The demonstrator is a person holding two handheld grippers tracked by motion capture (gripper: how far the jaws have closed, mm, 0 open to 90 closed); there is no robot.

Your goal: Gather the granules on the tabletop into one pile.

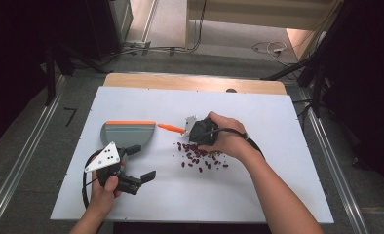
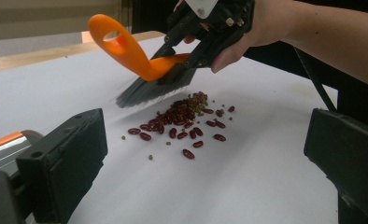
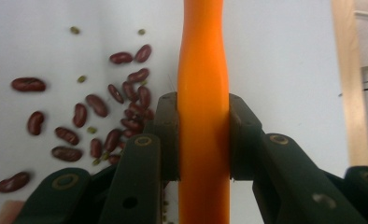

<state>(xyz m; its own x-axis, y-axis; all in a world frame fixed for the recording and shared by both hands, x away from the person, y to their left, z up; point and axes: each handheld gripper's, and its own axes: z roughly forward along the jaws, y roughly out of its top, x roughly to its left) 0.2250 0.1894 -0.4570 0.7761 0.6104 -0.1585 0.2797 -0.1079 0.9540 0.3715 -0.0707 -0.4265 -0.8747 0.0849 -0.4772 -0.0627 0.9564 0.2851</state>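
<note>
In the high view, the left hand-held gripper [image 1: 137,165] sits at the lower left of the frame, held low over the white bench [image 1: 278,195], its two black jaws spread wide with nothing between them. Just above it, left of centre, a grey dustpan [image 1: 127,133] with an orange edge lies flat on the bench, its mouth turned toward the middle. To the right of the dustpan, the orange handle of a small brush [image 1: 170,127] pokes out toward the pan from the right hand-held gripper [image 1: 192,130], which sits at the centre of the frame in the person's right hand [image 1: 226,139]. Directly beneath that hand, a loose scatter of dark red beans [image 1: 200,157] lies on the bench, well apart from the dustpan.

In the left gripper view, the brush [image 2: 149,70] hangs in the upper middle of the frame, tilted, with its dark bristles fanned just above and left of the beans [image 2: 182,116]; whether the bristle tips touch them cannot be told. A few small green grains lie among the red ones.

In the right gripper view, the brush handle [image 3: 203,116] runs straight up the centre of the frame, and the jaws are clamped tight on it from either side. The beans [image 3: 102,116] spread across the left half of that frame.
</note>
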